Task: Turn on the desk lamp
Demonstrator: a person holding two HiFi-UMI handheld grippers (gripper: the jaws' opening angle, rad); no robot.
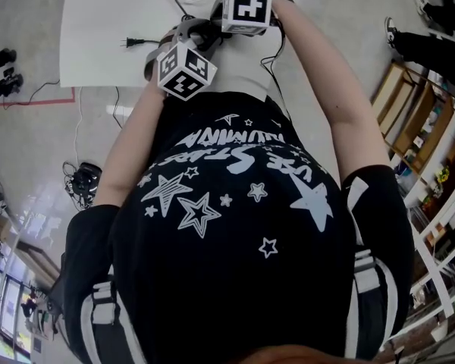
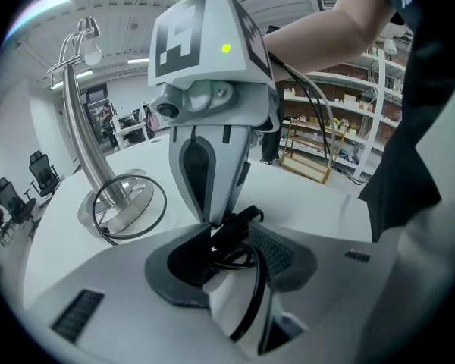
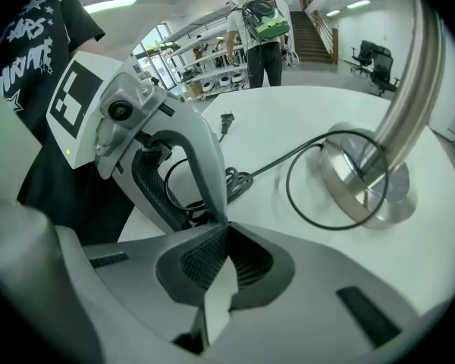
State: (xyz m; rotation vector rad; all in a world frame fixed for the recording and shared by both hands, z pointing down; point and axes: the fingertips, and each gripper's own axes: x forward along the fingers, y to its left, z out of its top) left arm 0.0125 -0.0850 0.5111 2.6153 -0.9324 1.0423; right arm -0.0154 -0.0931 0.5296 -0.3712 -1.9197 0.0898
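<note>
While the desk lamp stands on the far side of our white table and does not look lit, its plug lies loose, so we think the job is hardly begun. Our left gripper squeezes the cord's switch. Our right gripper, closed on nothing, points at it. Shelves line the room's right.

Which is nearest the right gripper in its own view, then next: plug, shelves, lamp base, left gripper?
1. Left gripper, at its tips, left.
2. Lamp base, on the table, right.
3. Plug, farther back on the table.
4. Shelves, across the room behind.
</note>
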